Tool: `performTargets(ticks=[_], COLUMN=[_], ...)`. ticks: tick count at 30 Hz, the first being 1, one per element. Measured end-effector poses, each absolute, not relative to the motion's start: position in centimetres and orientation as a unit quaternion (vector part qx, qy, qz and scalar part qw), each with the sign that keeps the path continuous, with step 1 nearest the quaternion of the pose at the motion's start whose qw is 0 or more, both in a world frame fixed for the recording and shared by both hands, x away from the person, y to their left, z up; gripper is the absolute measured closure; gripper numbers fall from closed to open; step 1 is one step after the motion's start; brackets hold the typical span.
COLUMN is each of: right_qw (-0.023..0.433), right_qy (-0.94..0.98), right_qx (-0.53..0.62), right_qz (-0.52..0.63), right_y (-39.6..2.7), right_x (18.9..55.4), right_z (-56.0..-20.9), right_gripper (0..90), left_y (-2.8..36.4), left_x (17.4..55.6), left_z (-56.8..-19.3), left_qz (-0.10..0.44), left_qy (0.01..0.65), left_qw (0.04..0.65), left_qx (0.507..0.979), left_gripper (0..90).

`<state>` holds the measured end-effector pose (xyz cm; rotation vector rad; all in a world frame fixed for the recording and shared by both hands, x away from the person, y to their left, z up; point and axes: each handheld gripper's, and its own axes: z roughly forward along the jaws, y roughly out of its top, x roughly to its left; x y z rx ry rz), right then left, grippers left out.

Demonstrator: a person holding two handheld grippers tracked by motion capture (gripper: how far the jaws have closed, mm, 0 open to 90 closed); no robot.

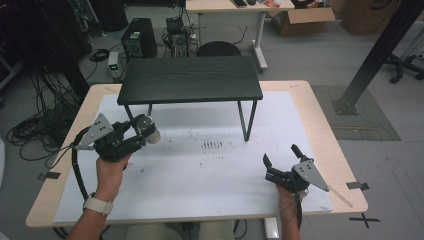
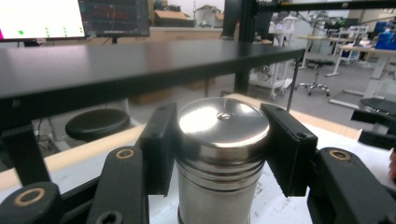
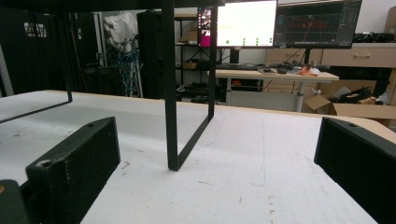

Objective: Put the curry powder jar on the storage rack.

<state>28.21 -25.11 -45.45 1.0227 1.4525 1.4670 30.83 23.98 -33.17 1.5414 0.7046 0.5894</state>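
A shiny steel canister (image 2: pixel 219 154) with a flat round lid stands upright between the black pads of my left gripper (image 2: pixel 219 149), which is shut on it just below the lid. In the high view that left gripper (image 1: pixel 142 131) holds the canister (image 1: pixel 150 131) above the white mat, in front of the left legs of the small black shelf table (image 1: pixel 190 79). My right gripper (image 1: pixel 281 154) rests low at the mat's right front, its jaws wide apart with nothing between them. Ahead of the right gripper (image 3: pixel 219 158) stands the shelf's right leg frame (image 3: pixel 187 107).
The black shelf table stands on thin metal legs at the back middle of the white mat (image 1: pixel 200 170), on a wooden tabletop (image 1: pixel 325 130). A patch of dark marks (image 1: pixel 212 145) lies mid-mat. Beyond are monitors (image 3: pixel 280 21), desks, cables and a stool (image 2: pixel 95 123).
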Motion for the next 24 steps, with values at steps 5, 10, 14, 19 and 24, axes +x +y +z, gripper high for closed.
performTargets(ticks=[5,10,14,19,24], right_qw=[0.407,0.407,0.407,0.408,0.407], right_qy=[0.576,0.576,0.577,0.576,0.576], right_qx=[0.405,0.405,0.405,0.405,0.405], right_qz=[0.582,0.581,0.581,0.581,0.582], right_y=[-25.1,-25.1,-25.1,-25.1,-25.1], right_x=[28.2,28.2,28.2,28.2,28.2], right_z=[-45.5,-45.5,-45.5,-45.5,-45.5], right_gripper=[0.0,0.0,0.0,0.0,0.0], left_y=[23.7,23.4,23.2,23.0,22.8], left_x=[30.8,30.9,31.1,31.3,31.7], left_z=[-32.2,-30.9,-30.0,-29.1,-27.9], left_qz=[0.253,0.248,0.249,0.247,0.244], left_qy=[0.303,0.297,0.292,0.287,0.282], left_qw=[0.633,0.644,0.646,0.649,0.661], left_qx=[0.666,0.661,0.66,0.659,0.652], left_gripper=[49.2,49.2,49.2,49.2,49.2])
